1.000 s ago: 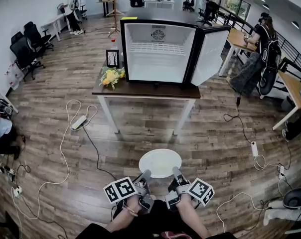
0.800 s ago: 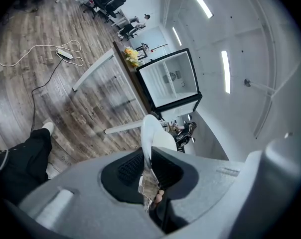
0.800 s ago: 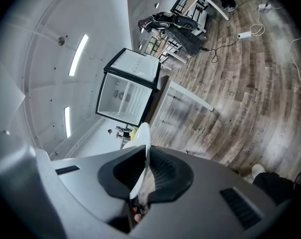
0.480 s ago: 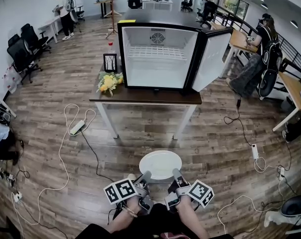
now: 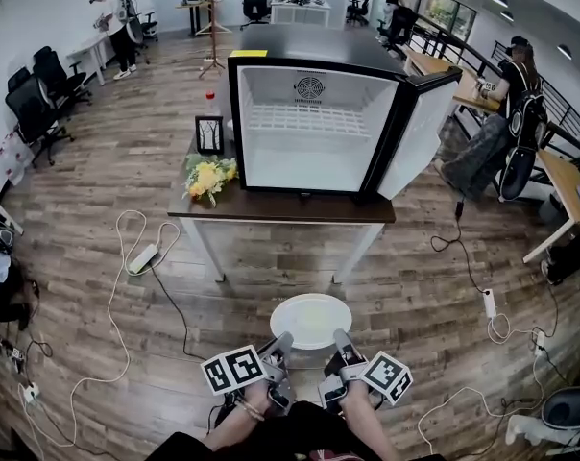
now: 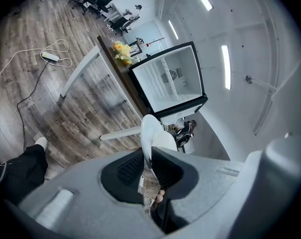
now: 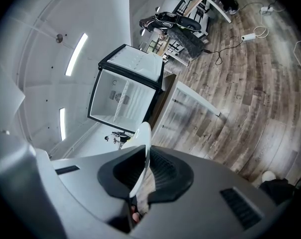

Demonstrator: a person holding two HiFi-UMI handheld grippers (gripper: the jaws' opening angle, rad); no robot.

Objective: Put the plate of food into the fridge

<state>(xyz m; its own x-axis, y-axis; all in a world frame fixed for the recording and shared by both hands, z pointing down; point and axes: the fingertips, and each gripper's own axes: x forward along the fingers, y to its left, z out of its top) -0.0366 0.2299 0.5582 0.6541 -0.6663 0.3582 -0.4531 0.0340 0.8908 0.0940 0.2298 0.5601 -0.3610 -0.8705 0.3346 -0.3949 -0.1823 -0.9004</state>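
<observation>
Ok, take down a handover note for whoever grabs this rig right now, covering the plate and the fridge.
Left hand-held gripper: shut on the plate's near-left rim.
Right hand-held gripper: shut on its near-right rim.
Plate: held level above the floor, short of the table; no food can be made out on it.
Fridge: on the table, door open.
Done: plate is in both grippers, fridge is open.
Left: carry the plate to the fridge, set it inside, let go.

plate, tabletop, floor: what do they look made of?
The plate is plain glossy white with a thin rim, so likely glazed ceramic, possibly melamine. The tabletop is a dark brown matte slab, so wood or veneer. The floor shows grained planks, so wood or laminate.
</observation>
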